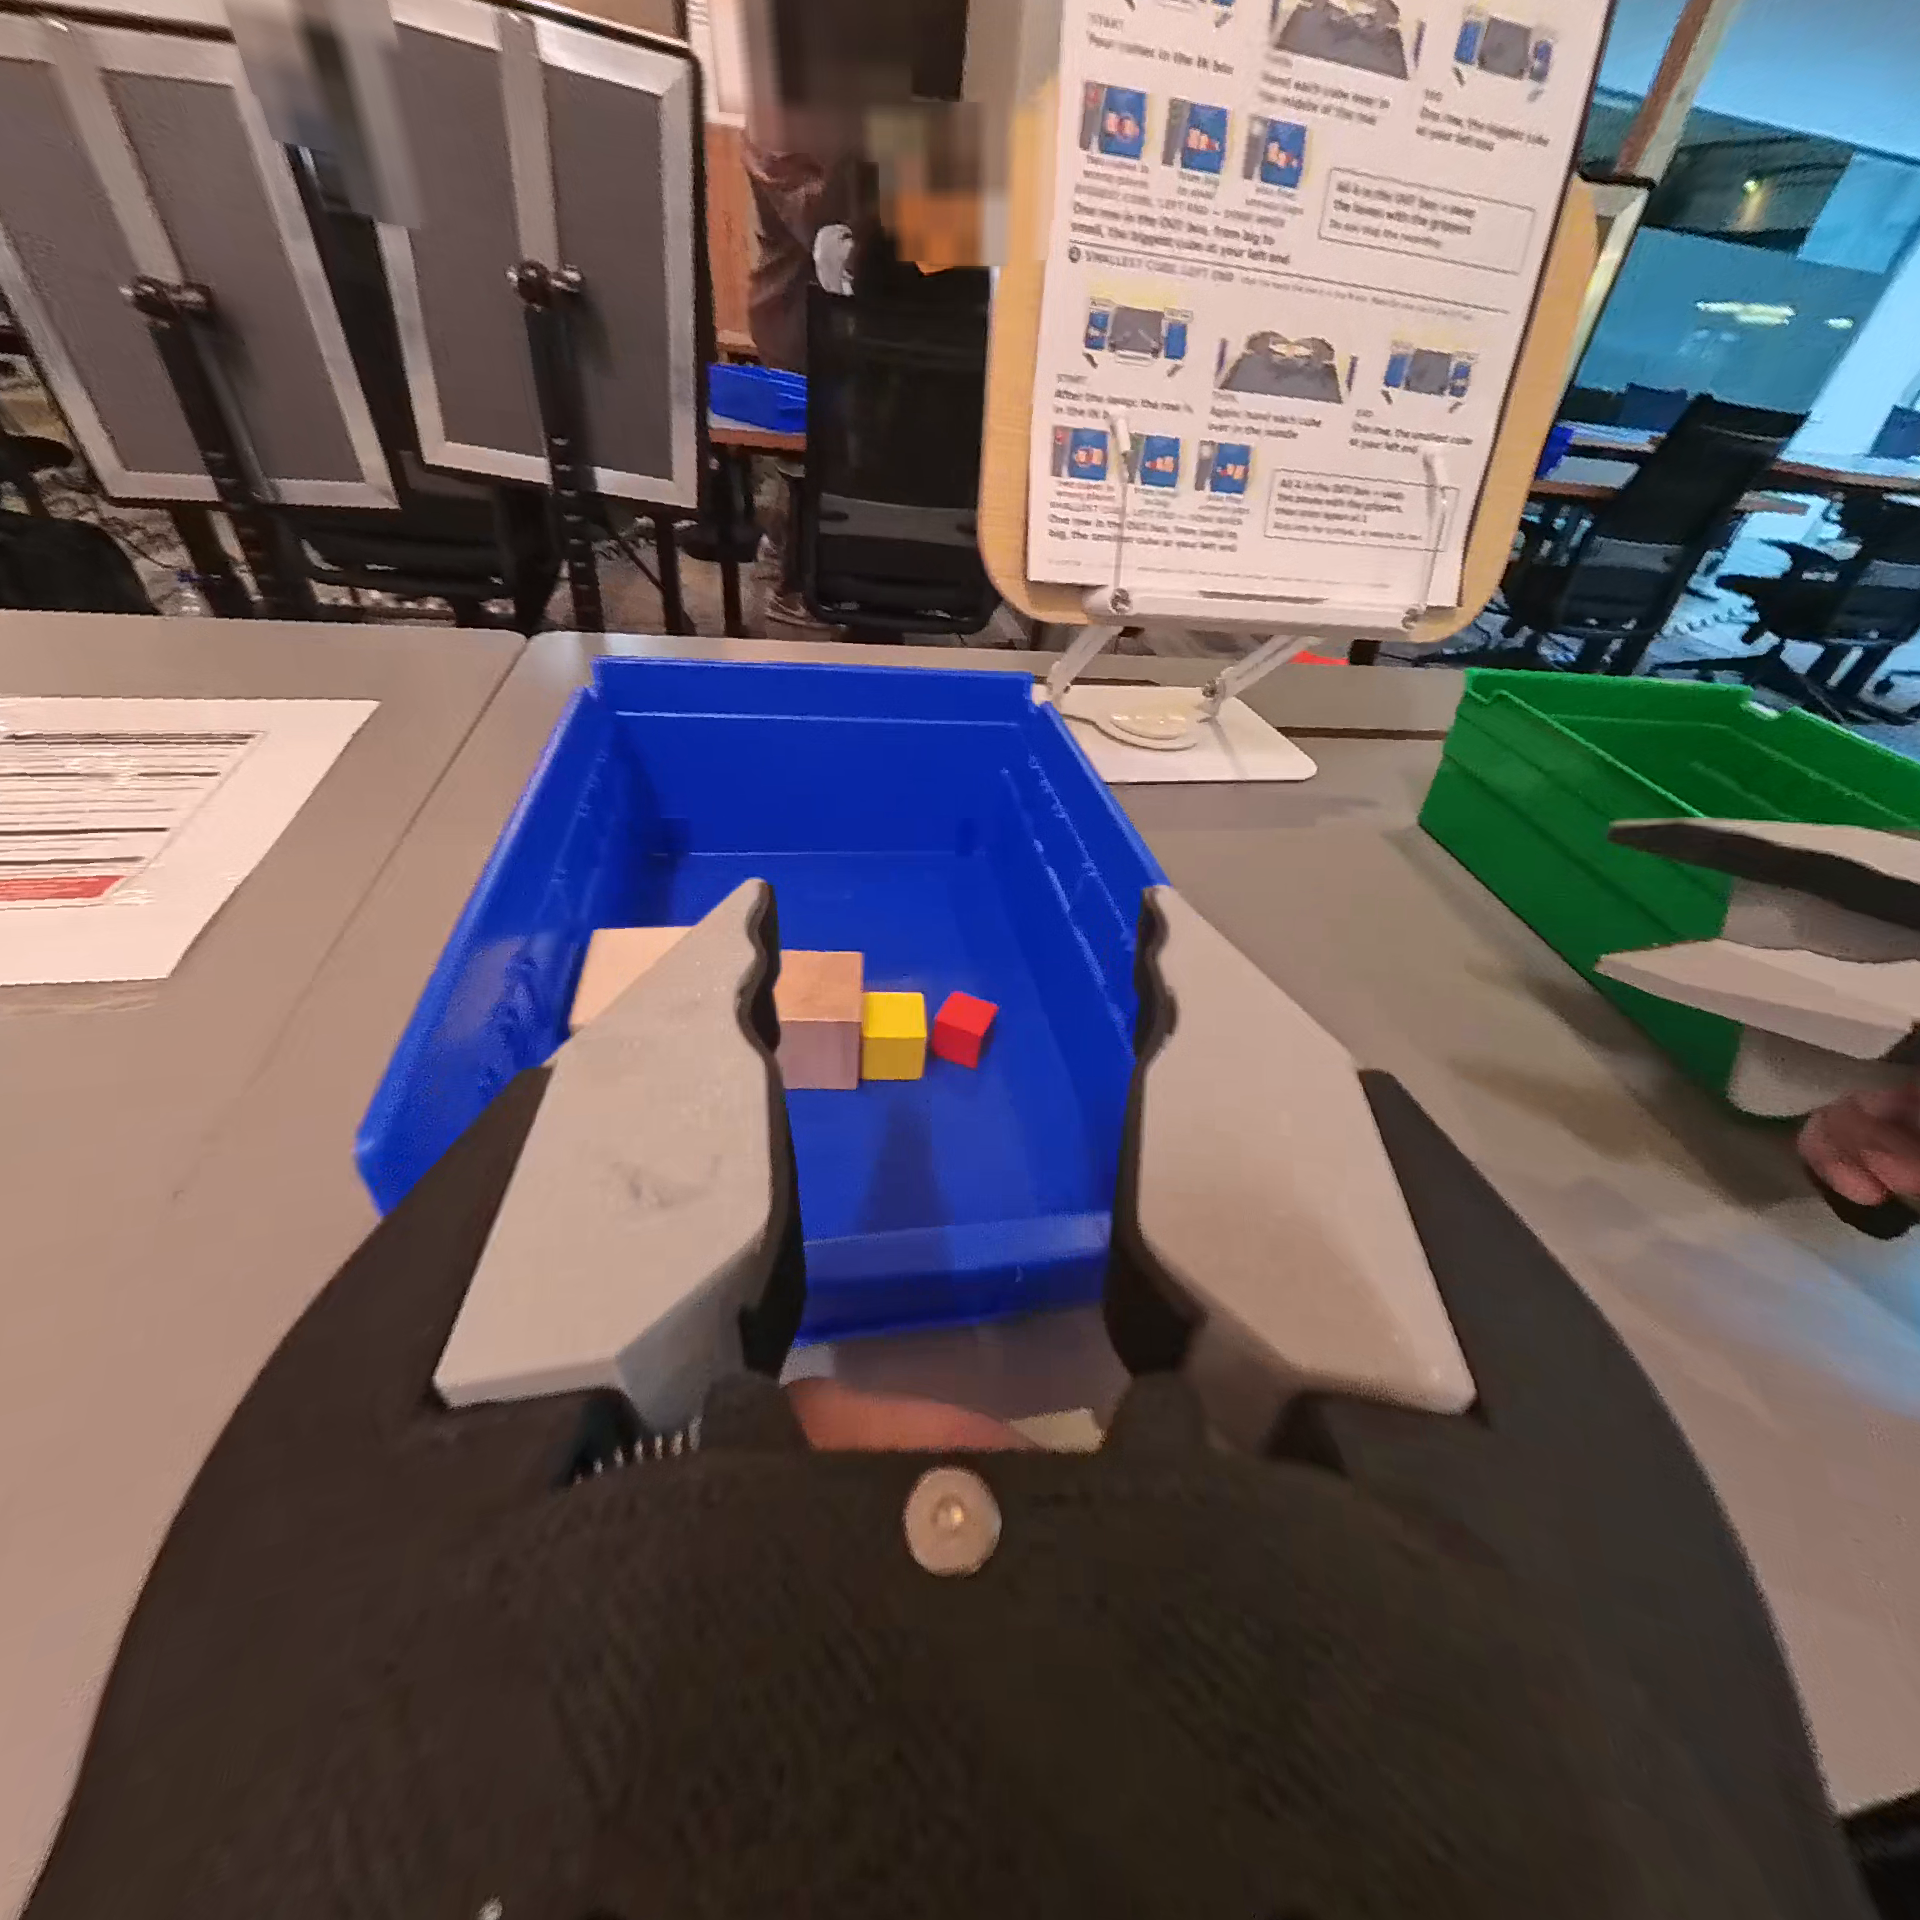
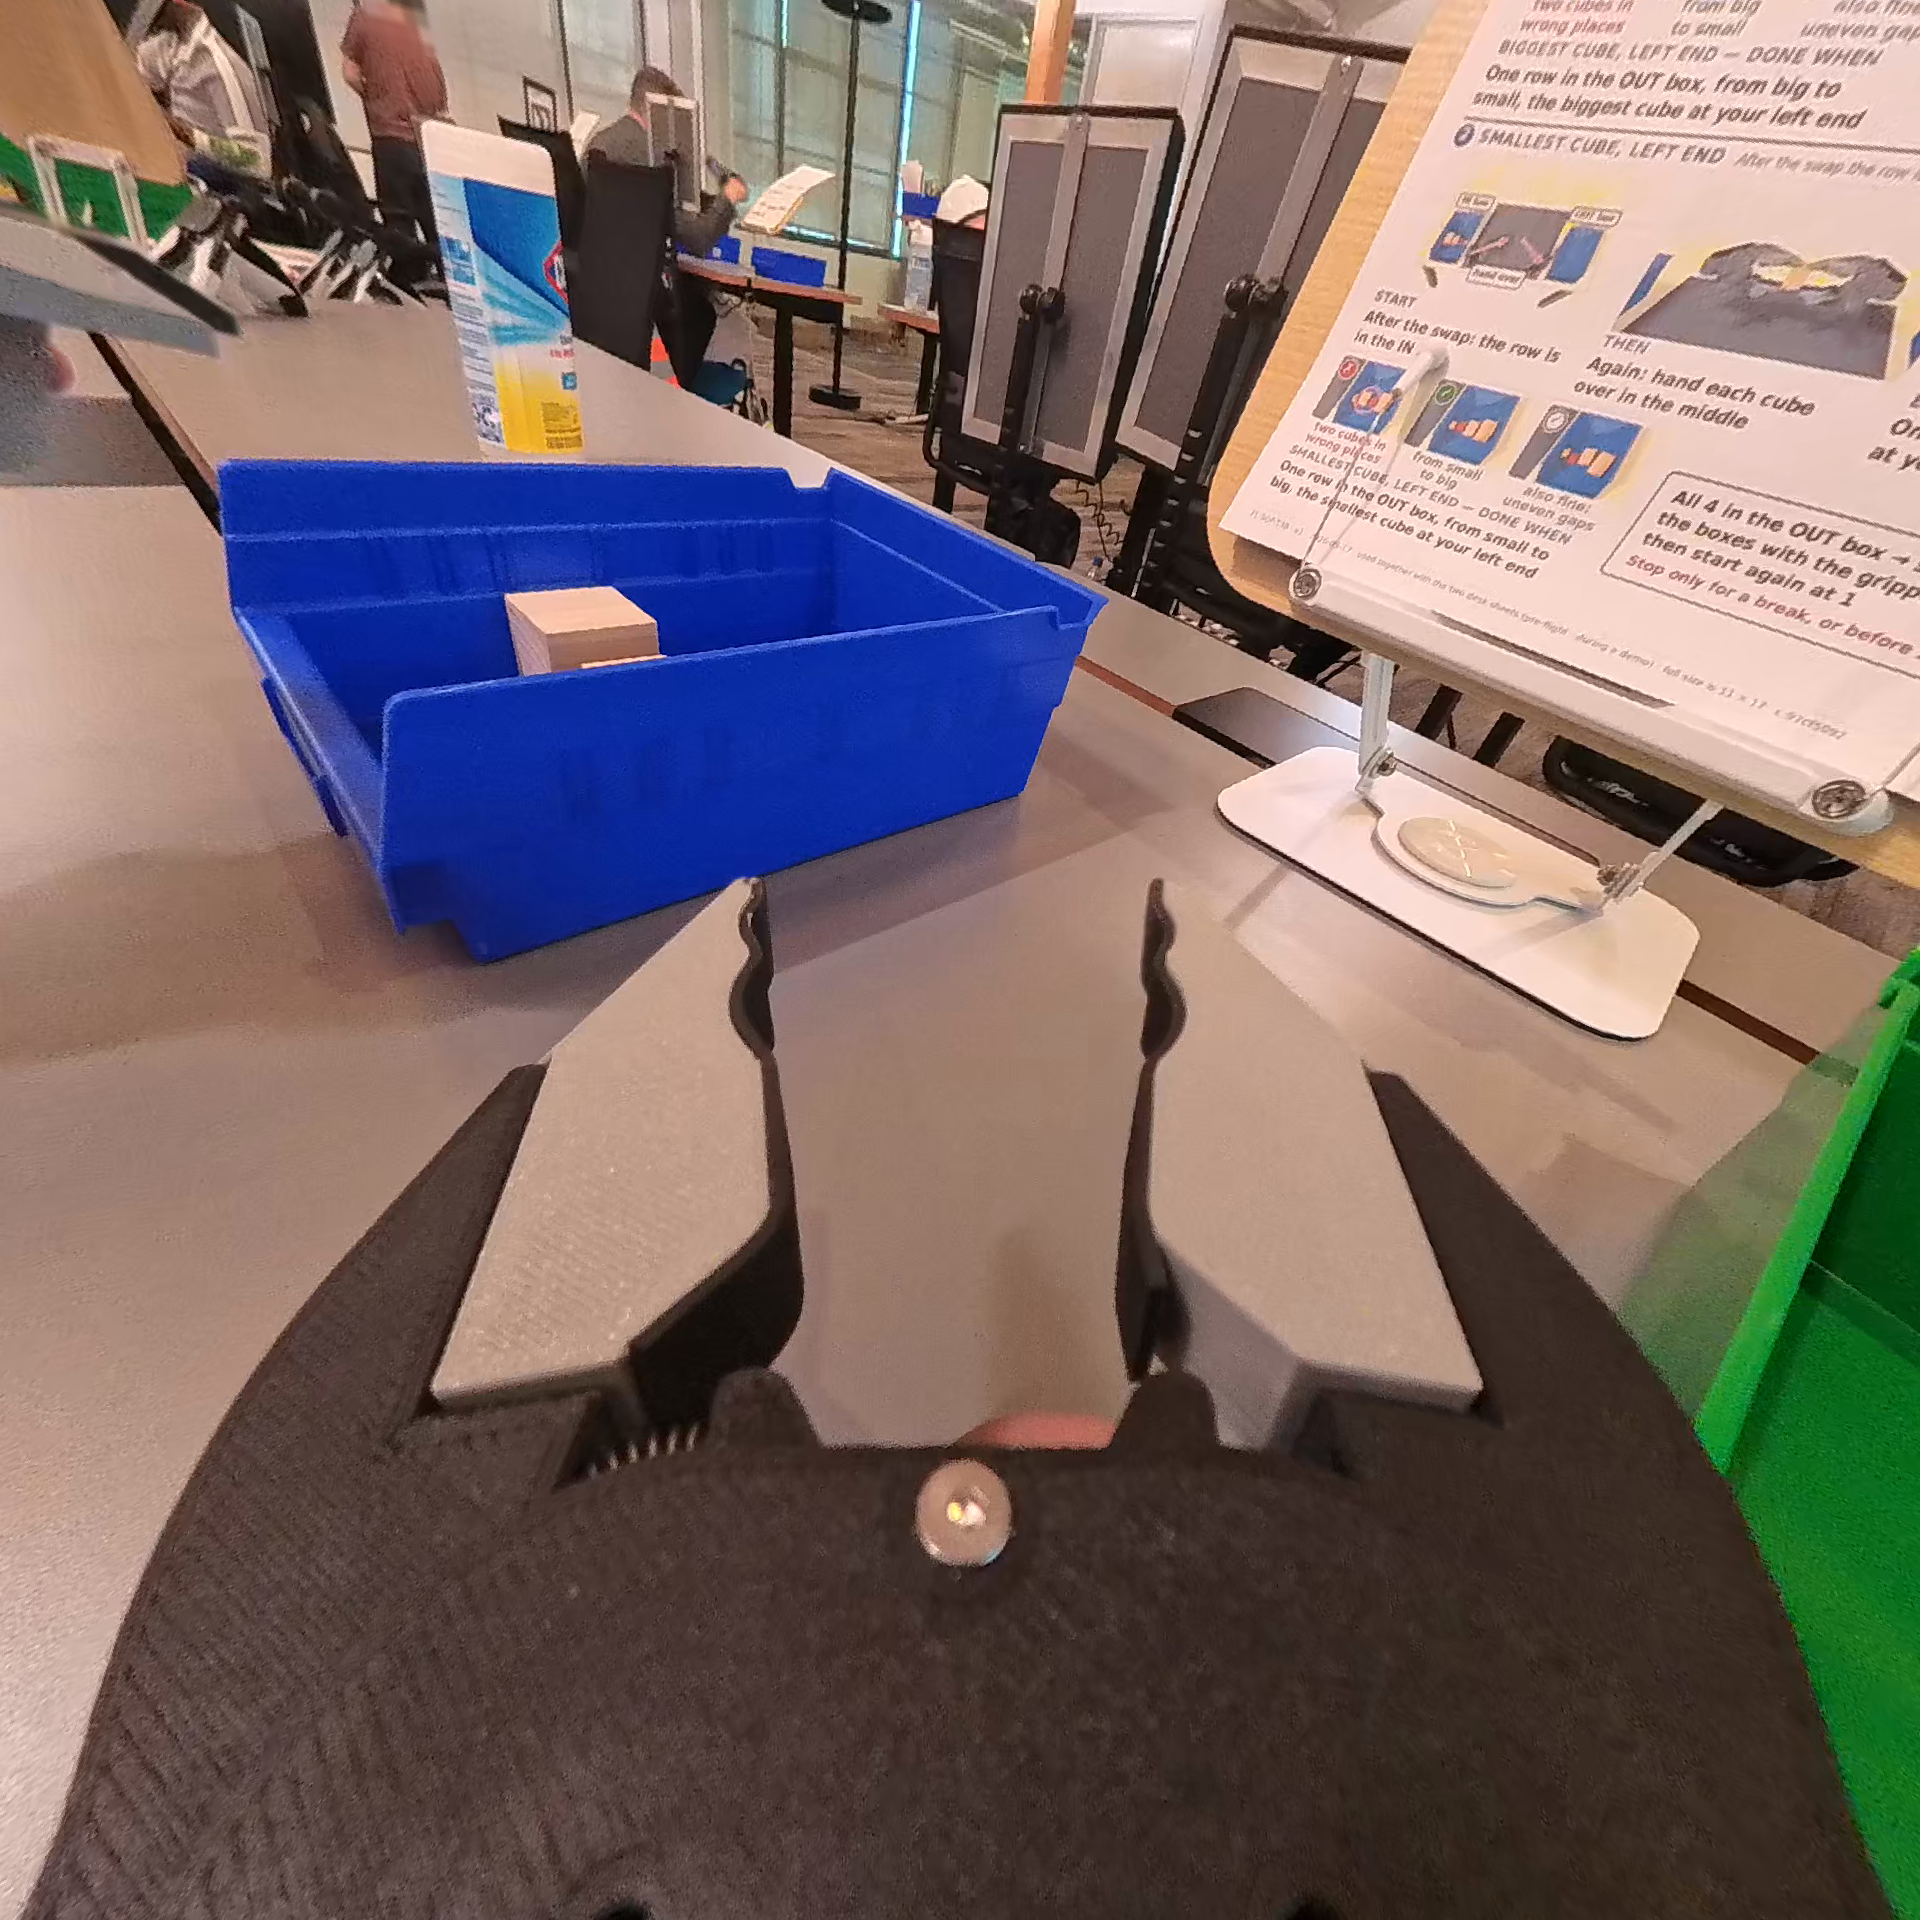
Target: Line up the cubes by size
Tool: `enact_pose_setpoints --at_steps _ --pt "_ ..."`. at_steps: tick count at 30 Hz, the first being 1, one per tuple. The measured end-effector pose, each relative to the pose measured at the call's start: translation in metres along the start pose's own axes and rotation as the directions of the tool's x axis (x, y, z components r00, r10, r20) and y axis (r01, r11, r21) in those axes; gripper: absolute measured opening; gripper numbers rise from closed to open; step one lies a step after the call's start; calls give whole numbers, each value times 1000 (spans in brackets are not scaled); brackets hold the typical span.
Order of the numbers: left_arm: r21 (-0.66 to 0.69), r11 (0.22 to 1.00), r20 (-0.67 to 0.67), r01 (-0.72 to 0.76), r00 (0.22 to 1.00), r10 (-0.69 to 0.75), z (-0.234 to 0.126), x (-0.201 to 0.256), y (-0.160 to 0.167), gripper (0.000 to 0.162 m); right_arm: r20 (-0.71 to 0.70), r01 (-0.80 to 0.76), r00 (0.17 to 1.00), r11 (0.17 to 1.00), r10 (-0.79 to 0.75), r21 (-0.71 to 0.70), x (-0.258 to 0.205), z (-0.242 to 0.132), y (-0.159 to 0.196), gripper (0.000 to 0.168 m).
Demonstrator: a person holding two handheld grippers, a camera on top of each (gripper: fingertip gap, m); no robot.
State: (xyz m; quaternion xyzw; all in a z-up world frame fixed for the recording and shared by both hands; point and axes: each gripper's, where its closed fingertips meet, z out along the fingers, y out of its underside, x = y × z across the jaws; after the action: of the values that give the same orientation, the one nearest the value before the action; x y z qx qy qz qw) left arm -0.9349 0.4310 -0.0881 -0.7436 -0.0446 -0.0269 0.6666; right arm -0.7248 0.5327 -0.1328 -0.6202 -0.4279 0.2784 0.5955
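Observation:
A blue bin (image 1: 1070,862) holds a row of cubes: a big pale wooden cube (image 1: 623,961) partly hidden by my left finger, a smaller wooden cube (image 1: 821,1018), a yellow cube (image 1: 894,1036) and a small red cube (image 1: 963,1027) turned a little. My left gripper (image 1: 956,914) is open and empty, held above the bin's near side. My right gripper (image 2: 954,904) is open and empty over the grey table, to the right of the blue bin (image 2: 727,748). The big wooden cube (image 2: 582,629) shows over the bin wall. The right gripper also shows in the left wrist view (image 1: 1766,914).
A green bin (image 1: 1621,810) stands on the right, its edge also in the right wrist view (image 2: 1849,1299). An instruction sheet on a white stand (image 1: 1278,291) is behind the bins. A paper sheet (image 1: 125,821) lies left. A wipes canister (image 2: 509,291) stands behind the blue bin.

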Motion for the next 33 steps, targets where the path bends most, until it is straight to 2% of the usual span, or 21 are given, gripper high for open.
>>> enact_pose_setpoints --at_steps 11,21,28,30,33 --pt "-53 993 -5 -106 994 105 5 14 10 67 33 2 999 1000 -1 -24 -6 0 2 67" --pt "-44 993 -20 -106 994 105 3 16 7 65 76 -14 997 998 19 -63 -12 1 8 62" --pt "-73 992 -30 -106 994 104 6 20 13 65 83 26 996 997 -20 -70 -13 -1 9 67" --pt "-71 993 -35 -91 995 89 8 22 13 65 85 30 996 997 -25 -65 -13 -2 8 56" --pt "-64 993 -25 -101 995 100 7 21 12 65 120 38 992 997 -29 -71 -18 -2 10 21"
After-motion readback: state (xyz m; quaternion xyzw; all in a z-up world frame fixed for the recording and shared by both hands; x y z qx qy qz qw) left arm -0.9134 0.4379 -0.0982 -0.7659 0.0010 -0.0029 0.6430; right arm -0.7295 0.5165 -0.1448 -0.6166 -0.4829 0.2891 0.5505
